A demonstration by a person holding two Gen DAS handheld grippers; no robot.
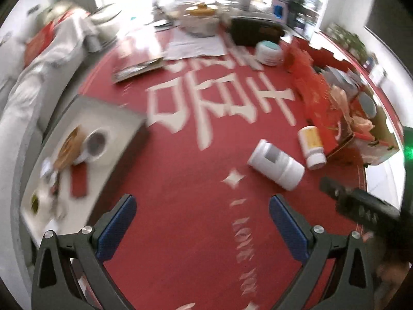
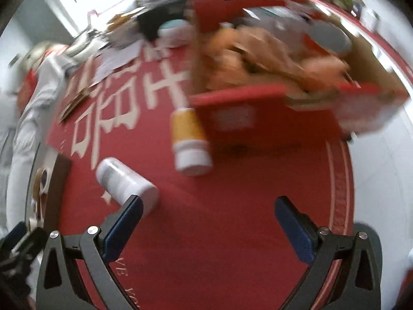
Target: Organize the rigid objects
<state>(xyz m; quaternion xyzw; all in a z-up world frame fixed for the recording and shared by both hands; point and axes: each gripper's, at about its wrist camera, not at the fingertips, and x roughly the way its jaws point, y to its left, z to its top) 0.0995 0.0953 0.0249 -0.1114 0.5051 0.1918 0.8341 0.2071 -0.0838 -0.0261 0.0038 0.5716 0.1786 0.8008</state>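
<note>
Both pairs of tongs are hanging wide and empty over the red cloth on the desk [image 1: 185, 170]. The left tongs [image 1: 202, 226] are facing bare cloth, with the white bottle [image 1: 276, 165] lying on its side ahead and to their right. For the right tongs [image 2: 207, 228], that same white bottle [image 2: 126, 180] is sitting just beyond their left finger, apparently almost touching it, while the yellow bottle [image 2: 189, 139] is lying straight ahead, against the red box [image 2: 260, 118].

Both frames are smearing, so the tongs are likely moving fast. A careless finger is liable to nudge the white bottle; being round and on its side, it may roll away. Closing on the yellow bottle risks catching the box too.
</note>
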